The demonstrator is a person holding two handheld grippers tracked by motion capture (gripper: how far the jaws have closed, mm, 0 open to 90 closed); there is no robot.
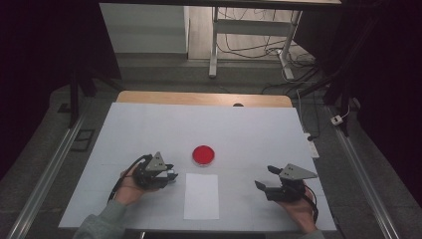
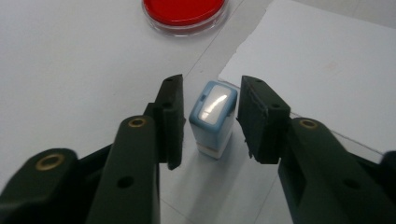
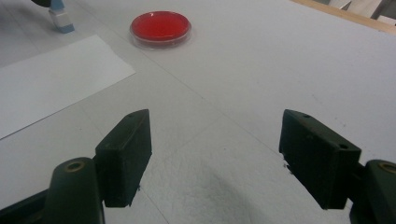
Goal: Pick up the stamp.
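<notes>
A small light-blue stamp block (image 2: pixel 212 116) stands upright on the white table cover, at the left edge of a white sheet of paper (image 1: pixel 201 195). My left gripper (image 2: pixel 211 91) straddles the block with a jaw close on each side; a thin gap shows at the left pad, so it is open. In the high view the left gripper (image 1: pixel 172 175) sits left of the paper. A round red dish (image 1: pixel 203 155) lies just beyond the paper. My right gripper (image 3: pixel 215 135) stands wide open over bare table, right of the paper, with nothing between its jaws.
The white table cover (image 1: pixel 149 129) reaches a wooden strip at the far edge. Metal rails run along both sides of the table. In the right gripper view the red dish (image 3: pixel 160 26) and the stamp block (image 3: pixel 60 18) lie far off at upper left.
</notes>
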